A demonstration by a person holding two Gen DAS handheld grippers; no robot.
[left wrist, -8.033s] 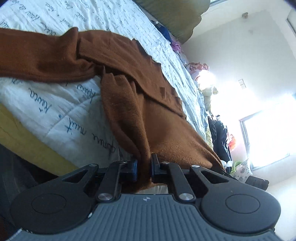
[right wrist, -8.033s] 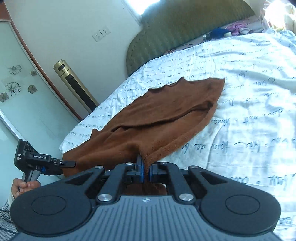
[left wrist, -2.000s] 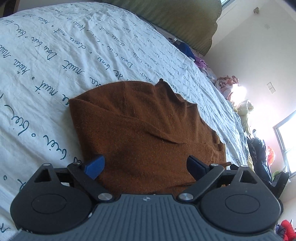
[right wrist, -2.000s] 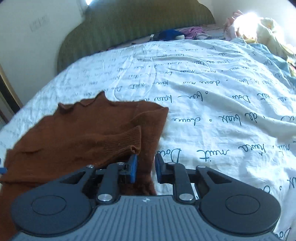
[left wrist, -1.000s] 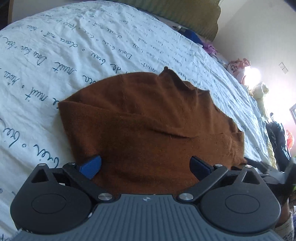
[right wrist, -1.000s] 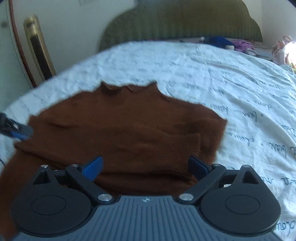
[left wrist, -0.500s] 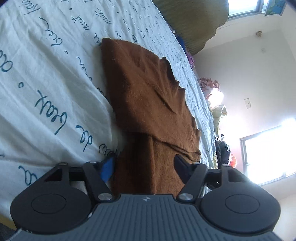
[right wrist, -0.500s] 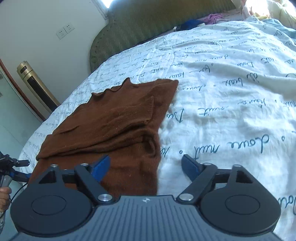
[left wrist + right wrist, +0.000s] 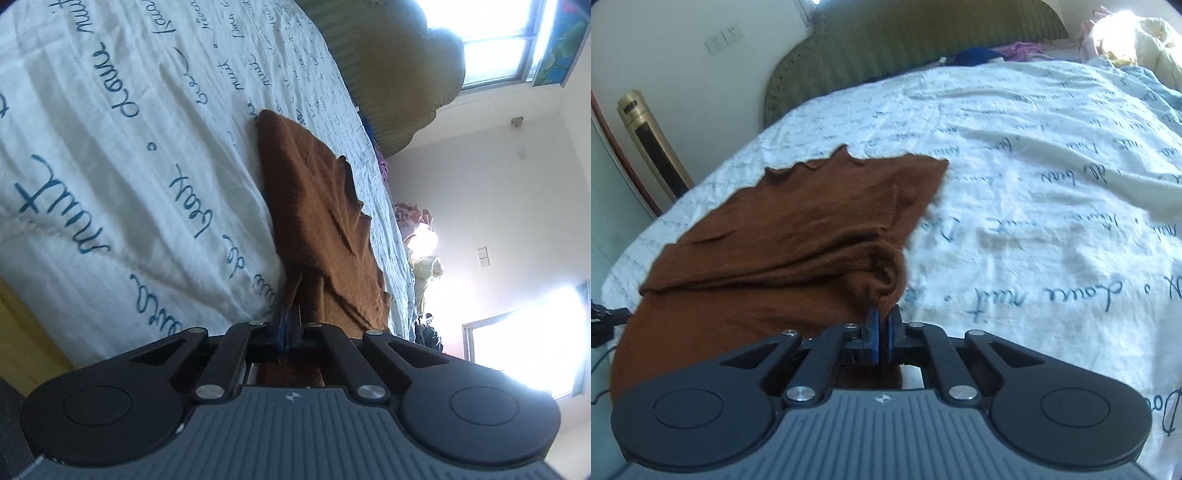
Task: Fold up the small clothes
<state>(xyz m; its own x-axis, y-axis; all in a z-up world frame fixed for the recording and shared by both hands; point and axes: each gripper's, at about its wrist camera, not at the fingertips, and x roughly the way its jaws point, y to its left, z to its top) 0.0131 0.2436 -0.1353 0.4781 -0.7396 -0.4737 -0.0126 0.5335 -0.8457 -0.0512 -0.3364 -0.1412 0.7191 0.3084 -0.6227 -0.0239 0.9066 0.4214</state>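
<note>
Both black two-finger grippers are pinching the brown knitted sweater. At the lower centre of the left wrist view, the left gripper has its blue pads pressed together on a thin edge of the brown knitted sweater, which runs from there up toward the middle of the frame across the white quilted bedspread with blue handwriting print. At the lower centre of the right wrist view, the right gripper has its blue pads closed on a bunched corner of the sweater. From that pinch the fabric lies in layered folds toward the centre left, with the wavy neckline at its far edge. The sweater rests on the bedspread, which fills the right half of that frame. A green ribbed headboard spans the top. A gold tower fan stands at the upper left against the wall. Pale bedding is heaped at the upper right in bright light.
</note>
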